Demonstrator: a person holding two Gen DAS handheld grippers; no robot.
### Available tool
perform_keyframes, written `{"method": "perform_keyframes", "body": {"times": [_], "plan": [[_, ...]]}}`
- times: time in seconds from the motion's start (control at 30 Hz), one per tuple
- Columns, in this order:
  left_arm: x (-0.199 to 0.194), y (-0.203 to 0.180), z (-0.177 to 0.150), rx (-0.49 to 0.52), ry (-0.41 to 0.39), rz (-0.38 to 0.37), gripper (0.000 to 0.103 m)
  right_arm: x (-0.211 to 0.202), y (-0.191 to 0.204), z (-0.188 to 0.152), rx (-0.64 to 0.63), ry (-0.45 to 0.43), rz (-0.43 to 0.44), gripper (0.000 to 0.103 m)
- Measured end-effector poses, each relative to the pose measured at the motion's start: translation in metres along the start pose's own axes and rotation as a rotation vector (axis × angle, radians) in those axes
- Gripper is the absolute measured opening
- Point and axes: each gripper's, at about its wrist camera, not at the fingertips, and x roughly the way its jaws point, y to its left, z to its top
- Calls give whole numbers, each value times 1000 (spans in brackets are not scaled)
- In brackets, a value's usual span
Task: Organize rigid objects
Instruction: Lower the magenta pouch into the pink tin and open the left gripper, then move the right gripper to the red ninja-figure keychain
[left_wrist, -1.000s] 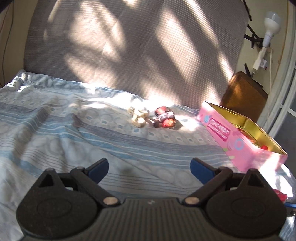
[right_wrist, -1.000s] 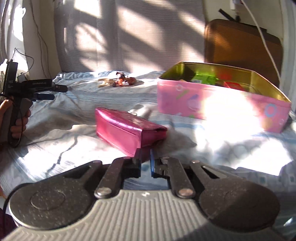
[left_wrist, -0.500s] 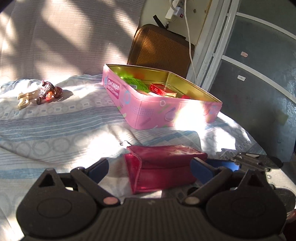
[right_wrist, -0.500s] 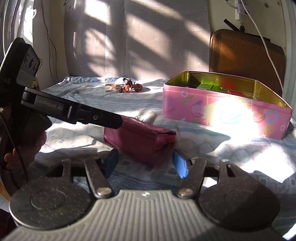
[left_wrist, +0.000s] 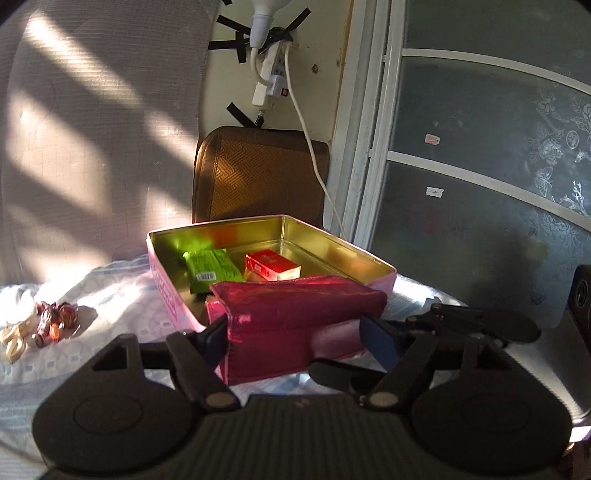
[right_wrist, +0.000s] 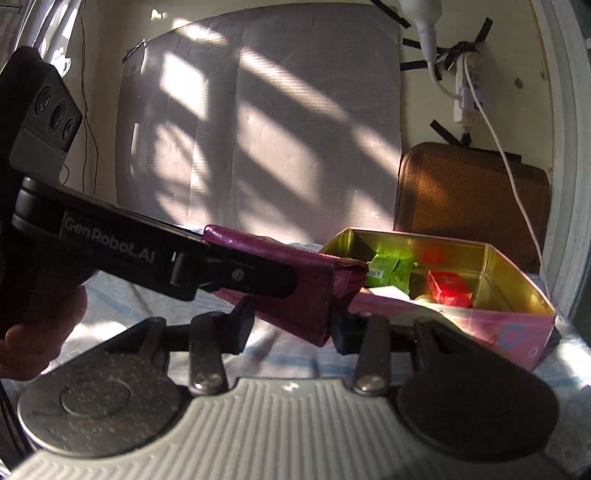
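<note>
A magenta wallet-like case (left_wrist: 295, 310) is held between the two blue pads of my left gripper (left_wrist: 295, 341), lifted in front of the pink tin (left_wrist: 380, 266). The same case (right_wrist: 295, 291) sits between the pads of my right gripper (right_wrist: 291, 325), which grips its end. The left gripper's fingers (right_wrist: 236, 275) cross the right wrist view. The open pink tin (right_wrist: 517, 321) holds a green packet (left_wrist: 212, 269) and a red box (left_wrist: 271, 266). The case hangs just short of the tin's near rim.
Small toys (left_wrist: 51, 321) lie on the blue-striped bedsheet (left_wrist: 110, 306) at left. A brown cushion (left_wrist: 258, 173) leans on the wall behind the tin. A white cable (left_wrist: 310, 140) hangs from a taped power strip. A glass door stands at right.
Both grippers have closed on the magenta case and lifted it off the sheet toward the tin. The left gripper swung right from the toys to the case.
</note>
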Motion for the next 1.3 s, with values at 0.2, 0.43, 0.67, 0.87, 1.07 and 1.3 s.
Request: {"method": "perform_keyframes", "body": {"times": [0.2,0.43,0.67,0.87,1.07,1.3], "plan": [[75,-4,33,55,11,3,80,35,-53,12,24,-15,-97,45],[171,13,40,4,123,215,99,111,-77,8,-11,62,-291,51],[154,11,26,-13,106,265,100,101,-69,-2,-33,48,-309,58],[103,4,20,-11,65,275,100,70,-43,-2,23,9,-286,58],[49,20,7,-3,22,354,101,42,-26,-4,161,-7,-234,58],[19,81,-22,-77,74,515,101,50,2,4,221,21,-152,57]]}}
